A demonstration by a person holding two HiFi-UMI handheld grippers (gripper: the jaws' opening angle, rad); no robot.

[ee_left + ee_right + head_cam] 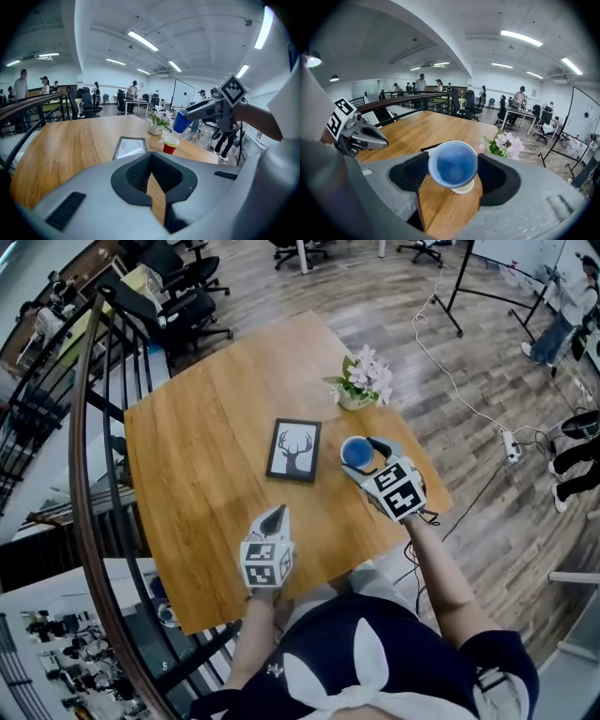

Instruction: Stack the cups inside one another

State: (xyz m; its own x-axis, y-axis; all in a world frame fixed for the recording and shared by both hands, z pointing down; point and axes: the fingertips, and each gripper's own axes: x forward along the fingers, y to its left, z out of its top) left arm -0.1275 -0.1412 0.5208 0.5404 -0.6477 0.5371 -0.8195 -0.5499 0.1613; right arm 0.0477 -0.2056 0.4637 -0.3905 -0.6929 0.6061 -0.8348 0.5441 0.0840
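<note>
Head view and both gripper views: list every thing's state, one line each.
blue cup: lifted, tilted, above the red cup, not nested.
red cup: upright on the table.
right gripper: shut on blue cup.
left gripper: shut, empty.
picture frame: lying flat.
flowers: upright.

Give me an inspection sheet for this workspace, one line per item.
Surface: wooden table, no spills seen.
Job's things: blue cup held in the air over the red cup, which stands upright on the table; not yet nested.
Clutter: picture frame lying flat; flower pot near the far edge.
Tools: right tool shut on the blue cup; left tool shut, empty, above the table.
Cables: white cable and power strip on the floor, off the table.
Surroundings: railing beside the table; office chairs; people in the distance.
</note>
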